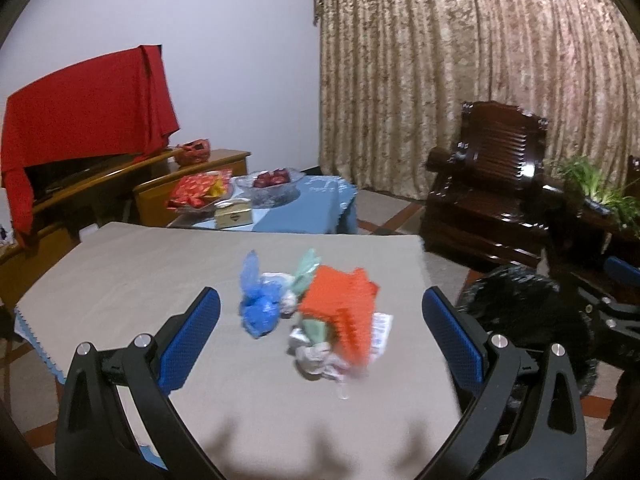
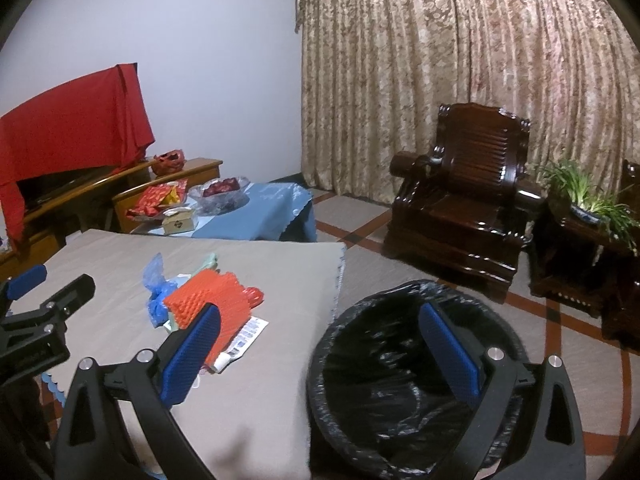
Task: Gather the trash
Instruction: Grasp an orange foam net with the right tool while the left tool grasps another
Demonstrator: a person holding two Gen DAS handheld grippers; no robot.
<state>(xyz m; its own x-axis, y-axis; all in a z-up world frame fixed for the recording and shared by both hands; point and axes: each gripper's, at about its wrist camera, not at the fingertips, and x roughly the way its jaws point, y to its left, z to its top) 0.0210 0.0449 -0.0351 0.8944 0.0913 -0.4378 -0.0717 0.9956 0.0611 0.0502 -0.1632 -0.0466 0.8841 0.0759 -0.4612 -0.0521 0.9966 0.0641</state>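
Note:
A heap of trash lies on the grey-covered table (image 1: 140, 264): an orange foam net (image 1: 344, 304), a crumpled blue plastic bag (image 1: 258, 304), a pale green wrapper (image 1: 306, 270), a grey wad (image 1: 320, 360) and a white printed packet (image 1: 382, 330). My left gripper (image 1: 320, 336) hovers over the heap, open, nothing between its blue pads. In the right wrist view the orange net (image 2: 216, 300), blue bag (image 2: 158, 292) and white packet (image 2: 246, 338) sit left of a black-lined bin (image 2: 384, 384). My right gripper (image 2: 320, 356) is open above the table edge and bin, holding nothing.
The bin (image 1: 520, 304) stands on the floor off the table's right edge. A dark wooden armchair (image 2: 464, 188) and potted plant (image 2: 588, 196) are beyond it. A blue-clothed low table (image 2: 264, 208) with a glass bowl and a red-draped cabinet (image 2: 68, 136) lie behind.

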